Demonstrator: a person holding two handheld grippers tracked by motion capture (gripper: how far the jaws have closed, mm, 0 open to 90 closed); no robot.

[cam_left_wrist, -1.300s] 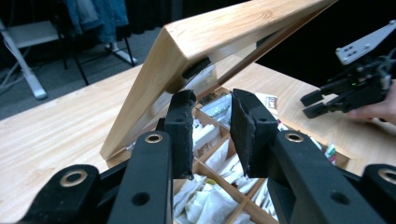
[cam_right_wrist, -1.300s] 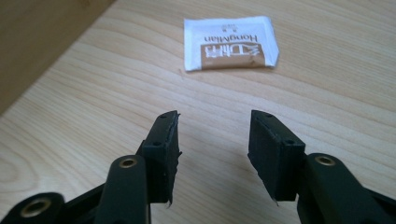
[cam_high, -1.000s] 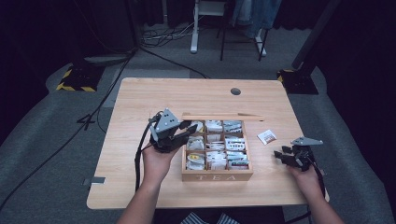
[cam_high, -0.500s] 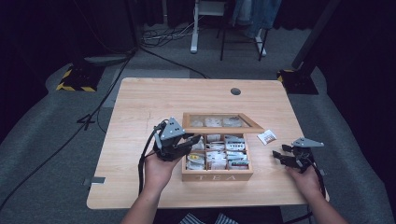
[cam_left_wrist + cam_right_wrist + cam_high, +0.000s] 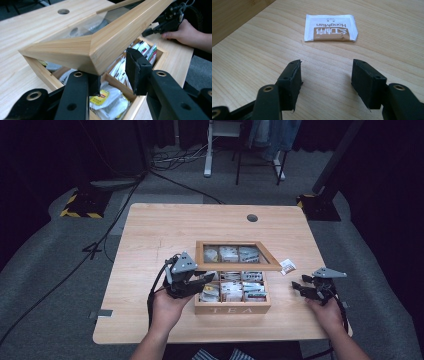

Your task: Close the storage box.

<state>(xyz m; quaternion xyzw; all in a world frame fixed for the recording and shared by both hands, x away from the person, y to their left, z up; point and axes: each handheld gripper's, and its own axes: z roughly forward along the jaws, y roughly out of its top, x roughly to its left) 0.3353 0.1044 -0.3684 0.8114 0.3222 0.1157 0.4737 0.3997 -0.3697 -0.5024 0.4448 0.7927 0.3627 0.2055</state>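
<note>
The lid (image 5: 235, 254) of the wooden tea box (image 5: 232, 307) is coming down: one second ago it was standing fully open at the far side, and now it is hanging half way, tilted over the far compartments. The left gripper (image 5: 192, 282) is lowering it at its near left corner. In the left gripper view one jaw is under the lid (image 5: 100, 47) and the other is beside it, with a gap, so the jaws are spread and only supporting the wood, not pinching it. The tea bags (image 5: 105, 100) are still lying in their compartments (the glass pane lets them show through).

The right gripper (image 5: 306, 289) is resting on the table (image 5: 165, 230) at the right, jaws parted and holding nothing. One loose sachet (image 5: 330, 31) is lying just beyond it, outside the box. I judge that closing the lid now would leave this sachet out.
</note>
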